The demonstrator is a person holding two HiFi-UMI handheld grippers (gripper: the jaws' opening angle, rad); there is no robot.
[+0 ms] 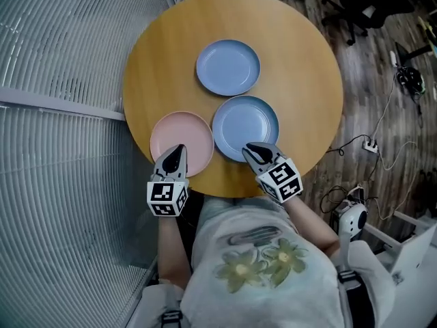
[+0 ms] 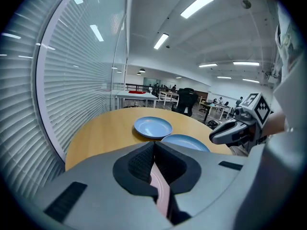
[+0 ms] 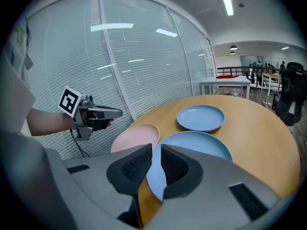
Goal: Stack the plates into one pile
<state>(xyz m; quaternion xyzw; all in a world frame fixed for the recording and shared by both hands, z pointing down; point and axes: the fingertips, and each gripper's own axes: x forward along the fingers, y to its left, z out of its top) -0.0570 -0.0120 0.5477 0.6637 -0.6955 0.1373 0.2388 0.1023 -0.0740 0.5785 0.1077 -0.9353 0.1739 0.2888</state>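
Your left gripper (image 1: pixel 179 149) and right gripper (image 1: pixel 248 149) are both clenched empty; open them before reaching the pink plate (image 1: pixel 181 134) and near blue plate (image 1: pixel 244 125)

Head view: overhead, steeply down on the table (image 1: pixel 300 60). Both gripper views: low, near, looking across the same table, sharing the far blue plate (image 1: pixel 228 67).

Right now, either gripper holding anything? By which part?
Nothing held. Left gripper, shut, hovers over the near rim of the pink plate; right gripper, nearly shut, over the rim of the near blue plate.
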